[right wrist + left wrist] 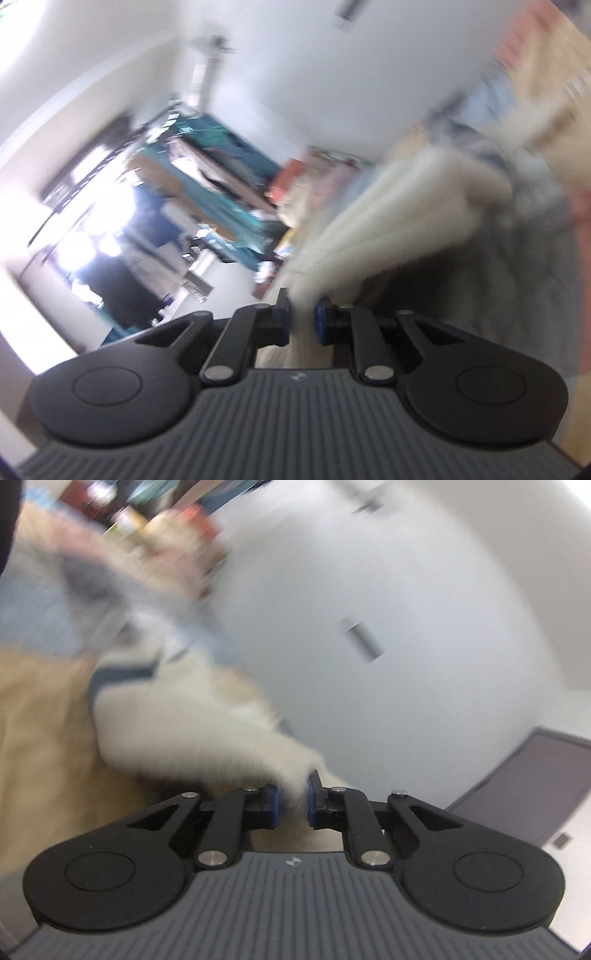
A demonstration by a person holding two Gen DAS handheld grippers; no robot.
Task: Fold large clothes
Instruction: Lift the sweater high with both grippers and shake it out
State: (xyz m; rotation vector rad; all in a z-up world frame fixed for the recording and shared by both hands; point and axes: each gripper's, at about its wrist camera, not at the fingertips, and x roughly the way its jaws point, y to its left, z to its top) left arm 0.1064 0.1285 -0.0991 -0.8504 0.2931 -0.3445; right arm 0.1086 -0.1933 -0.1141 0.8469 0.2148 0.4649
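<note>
A large white fluffy garment with blue-grey trim hangs stretched in the air, blurred by motion. In the left wrist view my left gripper is shut on a white furry edge of it, the cloth pinched between the blue pads. The garment runs away up and to the right in the right wrist view, where my right gripper is shut on another bunched white edge. Both grippers are tilted, and each view is rolled to one side.
A tan wooden surface lies under the garment at the left. A white wall and a grey door fill the right. In the right wrist view, teal shelving and a bright window stand far off.
</note>
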